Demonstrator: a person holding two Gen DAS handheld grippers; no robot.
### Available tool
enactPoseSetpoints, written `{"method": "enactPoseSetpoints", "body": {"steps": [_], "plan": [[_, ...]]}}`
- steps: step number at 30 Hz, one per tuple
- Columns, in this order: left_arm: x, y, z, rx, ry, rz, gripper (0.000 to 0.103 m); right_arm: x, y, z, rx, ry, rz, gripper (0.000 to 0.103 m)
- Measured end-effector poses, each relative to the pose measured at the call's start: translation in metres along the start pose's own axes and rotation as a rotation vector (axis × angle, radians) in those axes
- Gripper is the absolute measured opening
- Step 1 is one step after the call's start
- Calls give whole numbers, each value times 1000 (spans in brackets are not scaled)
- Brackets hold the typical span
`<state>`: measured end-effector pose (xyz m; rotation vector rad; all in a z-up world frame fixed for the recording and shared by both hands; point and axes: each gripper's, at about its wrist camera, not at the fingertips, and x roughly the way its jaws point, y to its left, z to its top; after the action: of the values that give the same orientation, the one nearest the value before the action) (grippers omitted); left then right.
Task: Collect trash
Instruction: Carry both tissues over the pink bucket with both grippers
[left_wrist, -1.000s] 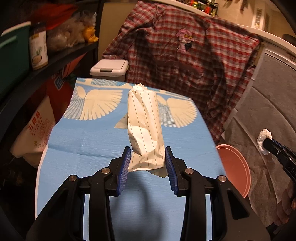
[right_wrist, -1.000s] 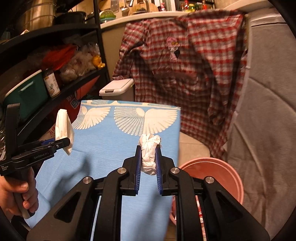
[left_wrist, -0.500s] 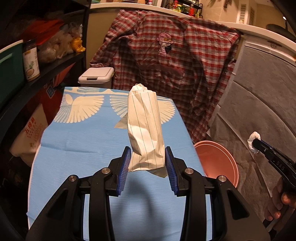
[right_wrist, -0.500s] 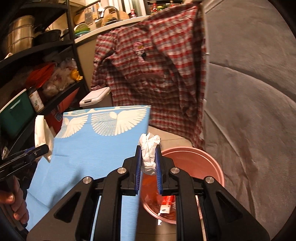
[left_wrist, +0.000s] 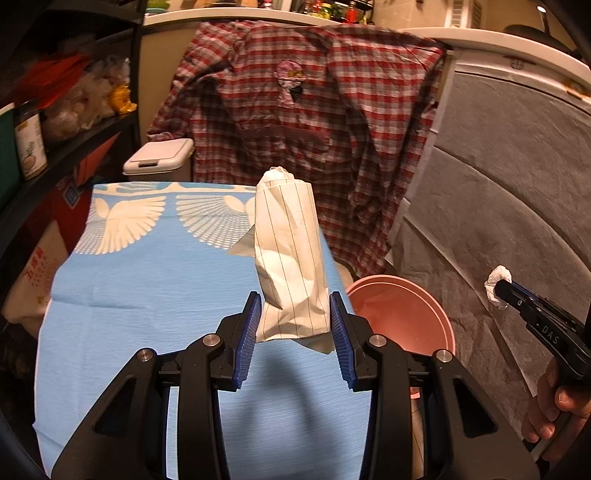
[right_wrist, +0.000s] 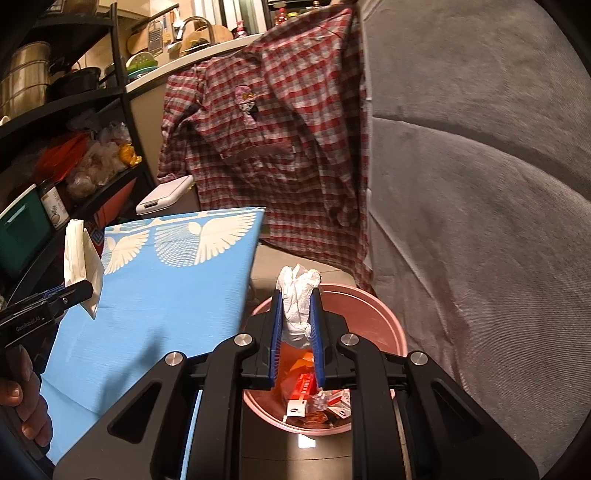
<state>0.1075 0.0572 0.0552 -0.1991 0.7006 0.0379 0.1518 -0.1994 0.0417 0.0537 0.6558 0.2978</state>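
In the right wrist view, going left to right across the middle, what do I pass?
Striped wrapper in the left tool → blue cloth → white tissue in the right tool over the pink bin → grey cover.

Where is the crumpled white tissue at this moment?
In the right wrist view, the crumpled white tissue is clamped in the right gripper, above the pink bin, right of the blue cloth.

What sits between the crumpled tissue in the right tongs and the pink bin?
Nothing visible. The crumpled tissue hangs in the right tongs directly above the open pink bin, which holds only earlier trash.
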Motion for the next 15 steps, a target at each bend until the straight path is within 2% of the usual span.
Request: {"method": "enactPoseSetpoints", "body": {"steps": [7,15], "plan": [[10,-25,0,33,5,-49,37,3,-16,-2,11,9,-24,15],[32,-51,-5,69,55,-126,37,12,-28,-4,13,33,-41,15]]}}
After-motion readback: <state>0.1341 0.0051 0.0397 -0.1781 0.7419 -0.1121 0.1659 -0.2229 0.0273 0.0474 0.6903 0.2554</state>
